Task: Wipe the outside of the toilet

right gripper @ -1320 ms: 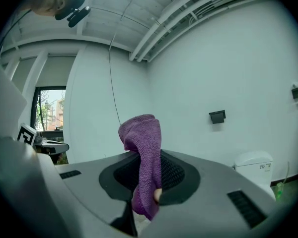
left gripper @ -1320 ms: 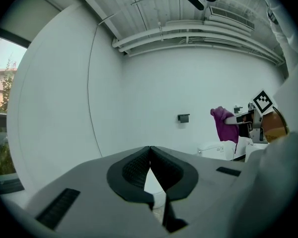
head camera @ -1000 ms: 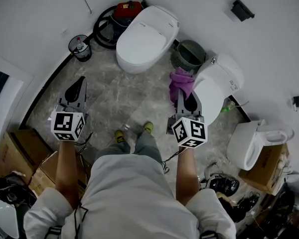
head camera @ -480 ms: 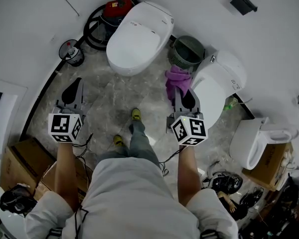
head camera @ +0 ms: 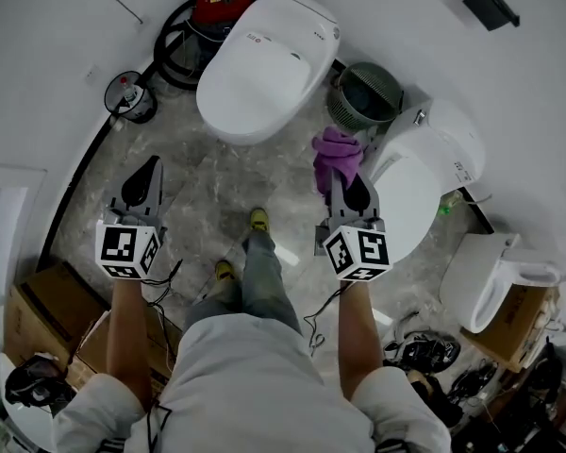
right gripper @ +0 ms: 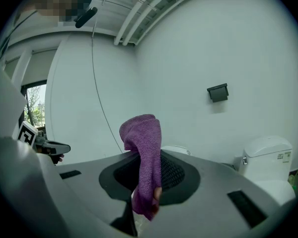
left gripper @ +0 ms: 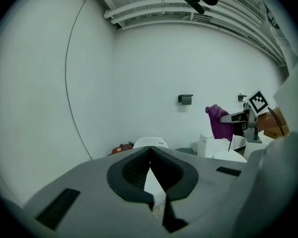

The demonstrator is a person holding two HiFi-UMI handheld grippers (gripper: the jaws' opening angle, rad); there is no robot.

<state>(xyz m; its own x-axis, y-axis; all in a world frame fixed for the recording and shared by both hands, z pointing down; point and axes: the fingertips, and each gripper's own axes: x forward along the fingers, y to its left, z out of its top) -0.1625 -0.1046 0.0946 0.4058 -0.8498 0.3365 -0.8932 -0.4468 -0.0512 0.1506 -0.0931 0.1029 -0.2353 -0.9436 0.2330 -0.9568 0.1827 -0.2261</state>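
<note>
Right gripper (head camera: pixel 339 181) clamped on the soft purple terry cloth (head camera: pixel 338 149), which droops limp over the jaws (light, pliant; best pinched mid-fold, as here). Left gripper (head camera: pixel 147 166): jaws together, empty. Glossy white closed-lid toilet (head camera: pixel 264 64) ahead by the wall, well apart from both; probably hard and slick.

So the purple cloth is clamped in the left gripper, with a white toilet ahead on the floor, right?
Wrong gripper. The right gripper view shows the purple cloth clamped in the right gripper; the left gripper is shut on nothing. The white toilet does stand ahead on the floor.
</note>
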